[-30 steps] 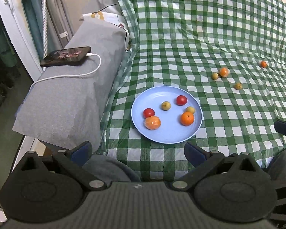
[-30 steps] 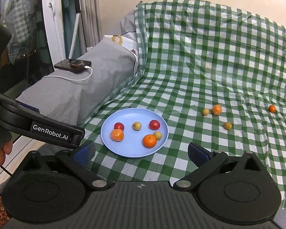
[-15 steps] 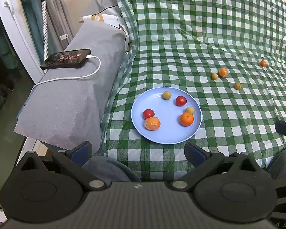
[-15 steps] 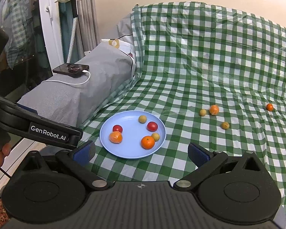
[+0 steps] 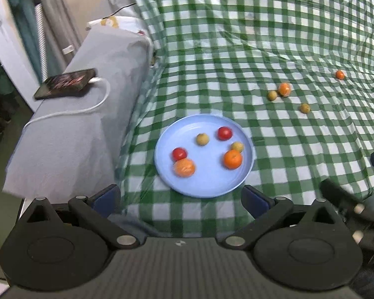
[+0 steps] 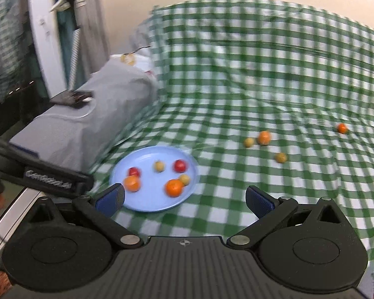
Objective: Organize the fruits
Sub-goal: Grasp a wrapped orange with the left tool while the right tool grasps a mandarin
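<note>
Both my grippers hang above the near edge of the green-and-white checked cloth (image 5: 236, 49), and neither holds anything: my left gripper (image 5: 180, 195) has its jaws spread wide and empty, framing the near rim of the blue plate (image 5: 212, 182), and my right gripper (image 6: 184, 199) is likewise released, its jaws apart with the plate just ahead and to the left between them. On the plate lie six fruits: a large orange (image 5: 232, 159) on the right side with a small yellow fruit (image 5: 237, 146) touching it, a red fruit (image 5: 224, 133) behind those, another small yellow fruit (image 5: 202, 139) near the middle, and on the left a wrapped-looking orange fruit (image 5: 184, 167) pressed against a second red fruit (image 5: 179, 153). Four fruits are off the plate on the cloth, well beyond it to the right: an orange one (image 5: 284, 89) just beside a yellow one (image 5: 272, 95), a lone yellow one (image 5: 305, 108) nearer me, and a small orange one (image 5: 339, 74) far off to the right. To the left, a phone (image 5: 66, 83) with a white cable (image 5: 97, 104) rests on a grey-covered ledge (image 5: 74, 137). My right view is blurred.
</note>
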Demonstrator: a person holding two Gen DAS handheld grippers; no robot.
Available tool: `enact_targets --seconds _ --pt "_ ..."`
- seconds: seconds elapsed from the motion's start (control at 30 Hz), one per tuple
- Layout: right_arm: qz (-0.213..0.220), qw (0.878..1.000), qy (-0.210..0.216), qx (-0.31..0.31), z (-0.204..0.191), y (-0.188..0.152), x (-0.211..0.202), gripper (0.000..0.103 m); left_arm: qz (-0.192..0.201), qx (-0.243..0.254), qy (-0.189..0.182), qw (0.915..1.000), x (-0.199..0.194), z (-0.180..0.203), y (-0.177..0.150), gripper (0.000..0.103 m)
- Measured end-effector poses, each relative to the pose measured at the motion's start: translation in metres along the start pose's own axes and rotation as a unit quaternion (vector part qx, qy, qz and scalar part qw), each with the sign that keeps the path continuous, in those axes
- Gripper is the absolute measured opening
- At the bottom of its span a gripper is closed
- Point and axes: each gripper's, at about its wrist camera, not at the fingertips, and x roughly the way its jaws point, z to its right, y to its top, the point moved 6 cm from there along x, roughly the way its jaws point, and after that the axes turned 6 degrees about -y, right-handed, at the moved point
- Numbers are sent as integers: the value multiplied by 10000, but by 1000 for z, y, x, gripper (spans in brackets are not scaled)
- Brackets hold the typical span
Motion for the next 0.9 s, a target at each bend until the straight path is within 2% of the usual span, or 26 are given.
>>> enact_targets --seconds 0.2,0.4,0.6,0.77,0.9 --pt "39 9959 -781 461 86 14 28 102 53 371 -270 9989 33 46 57 103" --pt "175 9857 -1497 757 189 38 82 102 -6 725 -621 9954 102 111 129 103" --pt "424 9704 -2118 1082 308 80 189 102 -259 842 -951 9916 203 171 183 103" --pt "146 9631 -2317 1361 392 97 301 102 -512 961 -1034 9887 287 200 203 103" --pt "-97 9575 -2375 1634 435 99 371 102 -625 1214 -1015 9854 326 214 208 103"
